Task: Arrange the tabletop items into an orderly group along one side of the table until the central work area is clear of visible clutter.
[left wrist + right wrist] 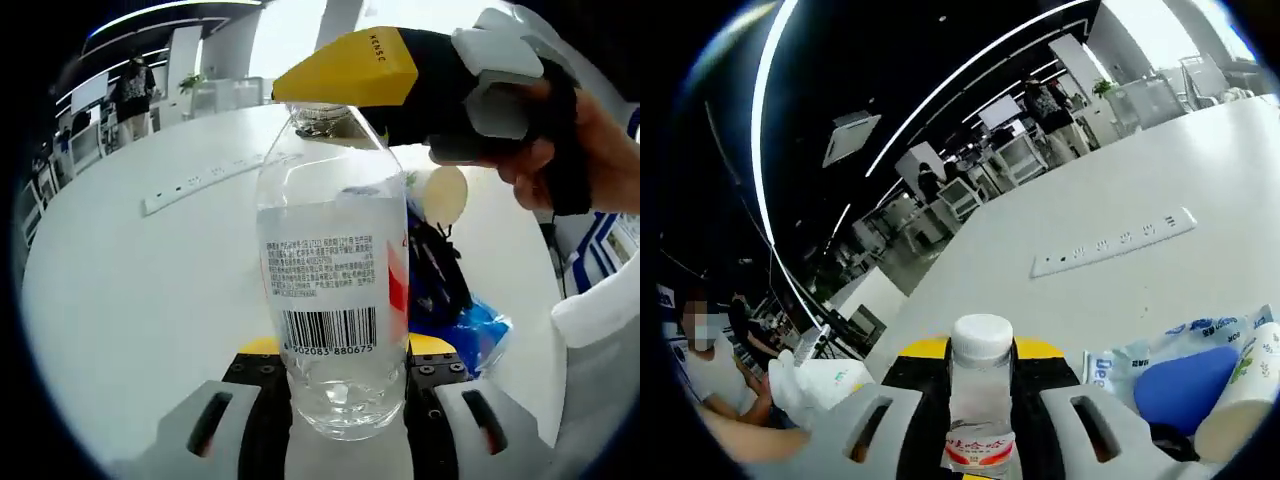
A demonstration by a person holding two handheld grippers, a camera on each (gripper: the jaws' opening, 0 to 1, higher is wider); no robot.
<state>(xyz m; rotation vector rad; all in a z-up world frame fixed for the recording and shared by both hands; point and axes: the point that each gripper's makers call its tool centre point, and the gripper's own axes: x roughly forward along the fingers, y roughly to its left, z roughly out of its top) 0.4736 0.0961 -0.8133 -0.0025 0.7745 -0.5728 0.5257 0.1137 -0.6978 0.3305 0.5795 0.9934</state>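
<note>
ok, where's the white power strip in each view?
Left gripper view: power strip upper left on the table, left of the bottle.
Right gripper view: power strip right of centre, above the blue packet.
Shared landmark: the blue packet, lower right in both.

I see the clear plastic water bottle (335, 290) upright between my left gripper's (340, 400) jaws, my right gripper (345, 75) at its neck. Behind it on the white table (150, 300) lies a long white power strip (205, 180); a blue plastic bag (470, 335) lies right.
</note>
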